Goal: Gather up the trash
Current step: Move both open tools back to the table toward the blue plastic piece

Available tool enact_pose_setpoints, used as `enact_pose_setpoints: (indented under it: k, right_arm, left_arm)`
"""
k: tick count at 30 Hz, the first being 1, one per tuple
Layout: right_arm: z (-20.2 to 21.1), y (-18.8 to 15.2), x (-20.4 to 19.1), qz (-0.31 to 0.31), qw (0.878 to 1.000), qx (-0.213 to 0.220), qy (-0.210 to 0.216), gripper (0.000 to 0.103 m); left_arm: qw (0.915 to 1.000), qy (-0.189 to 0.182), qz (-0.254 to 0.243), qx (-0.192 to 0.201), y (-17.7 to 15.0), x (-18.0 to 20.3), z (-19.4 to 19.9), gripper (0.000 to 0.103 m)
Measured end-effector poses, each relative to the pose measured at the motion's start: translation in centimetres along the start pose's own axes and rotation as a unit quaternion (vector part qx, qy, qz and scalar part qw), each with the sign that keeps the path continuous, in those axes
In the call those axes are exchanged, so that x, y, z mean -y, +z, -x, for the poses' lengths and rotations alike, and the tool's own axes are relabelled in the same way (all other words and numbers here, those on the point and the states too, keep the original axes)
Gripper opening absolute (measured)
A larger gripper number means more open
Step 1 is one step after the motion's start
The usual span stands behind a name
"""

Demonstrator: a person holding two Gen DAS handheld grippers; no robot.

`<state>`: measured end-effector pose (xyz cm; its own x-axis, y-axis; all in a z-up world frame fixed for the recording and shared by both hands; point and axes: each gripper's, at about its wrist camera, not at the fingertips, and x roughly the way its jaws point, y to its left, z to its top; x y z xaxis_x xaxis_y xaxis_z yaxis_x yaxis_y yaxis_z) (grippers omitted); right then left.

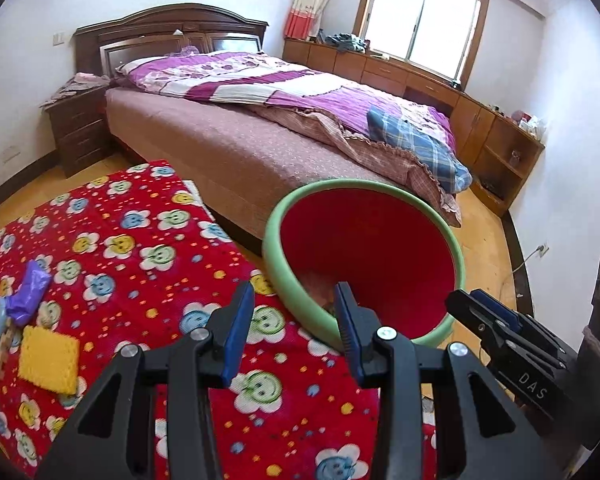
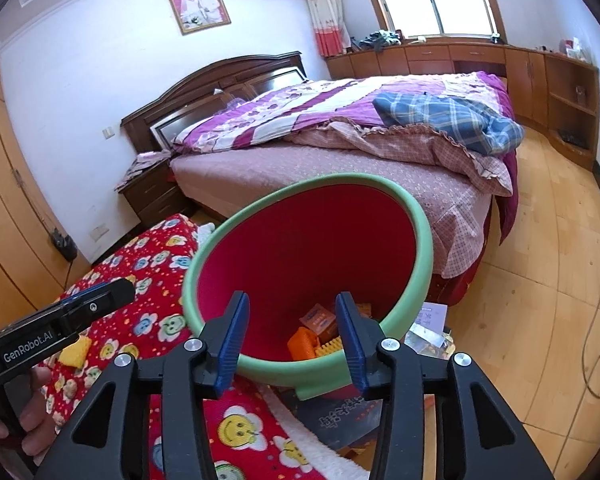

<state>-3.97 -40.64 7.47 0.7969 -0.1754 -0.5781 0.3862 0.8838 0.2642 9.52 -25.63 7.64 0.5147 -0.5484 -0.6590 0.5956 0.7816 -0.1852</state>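
- At the far left of the left wrist view, a purple wrapper (image 1: 30,292) lies crumpled on the red smiley-face blanket (image 1: 148,240), with a yellow sponge (image 1: 49,360) just below it and a thin wooden piece (image 1: 2,354) at the sponge's left edge.
- In the lower centre of that view, the left gripper (image 1: 294,336) has its blue-padded fingers spread apart with nothing between them; it hangs over the blanket, its right finger overlapping the bin's rim.
- Right of centre stands the trash bin (image 1: 364,256), red inside with a pale green rim, tilted toward the camera beside the blanket's edge.
- At the lower right of that view the right gripper (image 1: 480,312) shows from the side; there I cannot tell how its jaws stand.
- In the right wrist view, the right gripper (image 2: 292,336) is spread wide and empty over the bin's near rim.
- Between its fingers, orange trash pieces (image 2: 318,328) lie at the bin's bottom.
- Behind, across the upper half of both views, is a bed (image 2: 340,168) with a purple quilt.
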Motion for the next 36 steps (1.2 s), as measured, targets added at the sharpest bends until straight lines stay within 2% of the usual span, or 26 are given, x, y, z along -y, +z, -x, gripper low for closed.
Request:
enact_pose_setpoints:
  k: [4, 21, 28, 36]
  right_arm:
    - [0.4, -0.4, -1.1, 0.004, 1.0, -0.002, 0.005, 0.056]
    - [0.0, -2.0, -5.8, 0.036, 0.999, -0.028, 0.026, 0.057]
    - [-0.4, -2.3, -6.9, 0.039, 0.998, -0.039, 0.031, 0.057]
    - [-1.1, -2.6, -8.4, 0.045, 0.997, -0.049, 0.034, 0.057]
  left_arm:
    - [0.9999, 0.009, 0.009, 0.005, -0.5, -1.1, 1.3, 0.041]
    - [0.995, 0.076, 0.061, 0.02, -1.9, -9.2, 5.4, 0.041]
    - [0.9898, 0.112, 0.086, 0.02, -1.9, -14.0, 6.6, 0.041]
    - [0.9785, 0.172, 0.113, 0.01, -2.5, -20.2, 7.0, 0.042]
